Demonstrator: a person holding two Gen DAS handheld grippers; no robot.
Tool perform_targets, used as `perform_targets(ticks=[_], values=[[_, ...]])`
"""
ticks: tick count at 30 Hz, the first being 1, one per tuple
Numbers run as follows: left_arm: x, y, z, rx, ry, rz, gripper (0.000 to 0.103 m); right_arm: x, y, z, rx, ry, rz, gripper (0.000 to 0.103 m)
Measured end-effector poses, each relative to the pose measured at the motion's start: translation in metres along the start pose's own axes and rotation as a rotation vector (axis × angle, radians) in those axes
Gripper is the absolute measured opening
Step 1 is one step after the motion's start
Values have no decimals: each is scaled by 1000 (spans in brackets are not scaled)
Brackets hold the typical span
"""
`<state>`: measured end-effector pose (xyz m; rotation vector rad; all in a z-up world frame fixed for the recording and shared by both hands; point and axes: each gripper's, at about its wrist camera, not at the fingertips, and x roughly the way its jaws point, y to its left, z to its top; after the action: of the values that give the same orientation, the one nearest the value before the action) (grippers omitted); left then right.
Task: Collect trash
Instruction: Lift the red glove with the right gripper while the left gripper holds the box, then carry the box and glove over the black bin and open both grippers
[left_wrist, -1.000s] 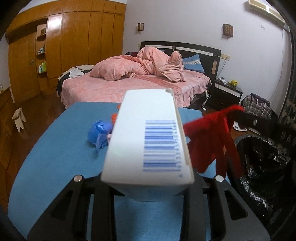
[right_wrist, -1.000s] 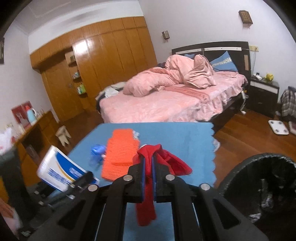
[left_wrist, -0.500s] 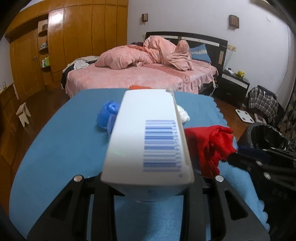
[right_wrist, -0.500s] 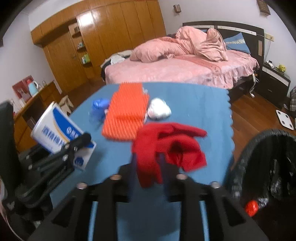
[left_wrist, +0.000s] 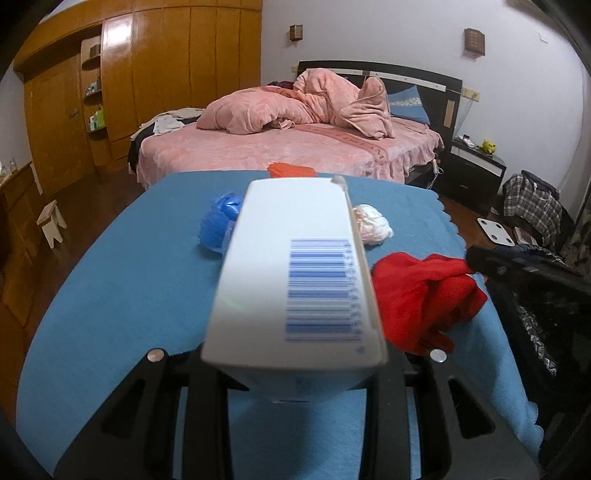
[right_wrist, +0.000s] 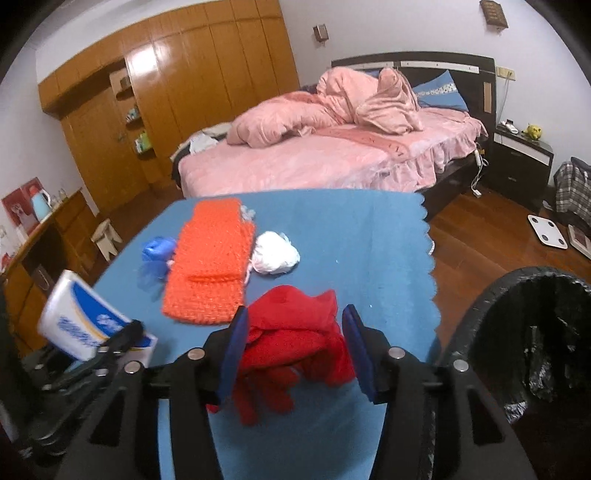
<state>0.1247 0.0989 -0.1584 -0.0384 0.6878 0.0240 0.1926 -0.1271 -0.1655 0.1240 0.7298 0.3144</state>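
Right tool (right_wrist: 295, 347) just opening astride red cloth (right_wrist: 295, 343) | left tool (left_wrist: 295, 369) grips box (left_wrist: 291, 273)

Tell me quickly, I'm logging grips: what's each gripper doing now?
Left gripper: shut on the white box.
Right gripper: open, jaws just opened; red cloth lies loose between them.

Cloth (right_wrist: 291, 347) lies on the table (right_wrist: 369, 240) near its front edge, between the R gripper (right_wrist: 295, 347) jaws. Mat (right_wrist: 210, 266) behind-left of it, wad (right_wrist: 275, 253) just right of mat, bag (right_wrist: 155, 253) left. Bin (right_wrist: 535, 332) off table's right side. Box (left_wrist: 295, 273) in L gripper (left_wrist: 295, 369), over table. Bed (right_wrist: 332, 155) behind.
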Motion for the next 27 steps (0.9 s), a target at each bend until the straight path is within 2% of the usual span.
perform_targets(ticks=[2, 8, 12, 13, 15, 18, 27], values=[[2, 3, 1, -4, 2, 2, 29, 10, -2, -2, 12, 26, -11, 51], [7, 4, 0, -2, 16, -1, 29, 3, -9, -19, 15, 46, -34, 51], [12, 1, -4, -4, 36, -6, 29, 19, -19, -27, 44, 109, -50, 51], [12, 1, -5, -1, 37, -5, 29, 24, -21, -28, 51, 118, -32, 48], [11, 0, -4, 4, 36, -2, 29, 30, -20, -28, 44, 137, 19, 16], [10, 0, -3, 5, 33, 3, 29, 18, -15, -23, 33, 93, 67, 8], [-10, -8, 10, 8, -9, -13, 30, -49, 2, 12, 7, -77, 130, 8]])
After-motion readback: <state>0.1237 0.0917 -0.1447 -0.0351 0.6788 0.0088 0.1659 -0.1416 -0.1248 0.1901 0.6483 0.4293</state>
